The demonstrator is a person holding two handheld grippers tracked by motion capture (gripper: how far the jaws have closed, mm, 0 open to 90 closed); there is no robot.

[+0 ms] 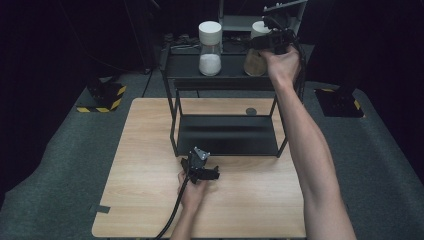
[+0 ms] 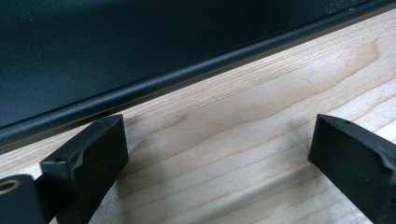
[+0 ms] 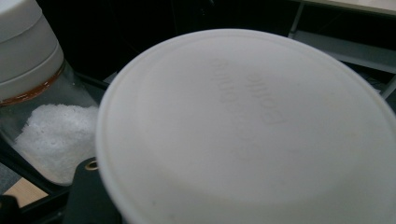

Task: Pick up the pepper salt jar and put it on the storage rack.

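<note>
In the high view the right gripper sits at the upper right of the frame, at the top shelf of the black rack, closed around the brown-filled jar just under its white lid. In the right gripper view that lid spreads across most of the picture from close up, which fits a grip on the jar's neck; the jaws themselves are largely hidden behind the lid, so the hold is read from the hand's place on the jar. The jar looks to stand on, or just above, the top shelf at its right end, beside the white-filled jar, which stands apart to its left.

The left gripper rests on the wooden table at lower centre, just in front of the rack's lower shelf. Its jaws stand wide apart with bare wood between them and nothing held.

As a judgement, the work is at an early stage: the brown-filled jar is grasped, but whether it has left the shelf cannot be told. Carrying it off and setting it down remain, and the white-filled jar is untouched.
</note>
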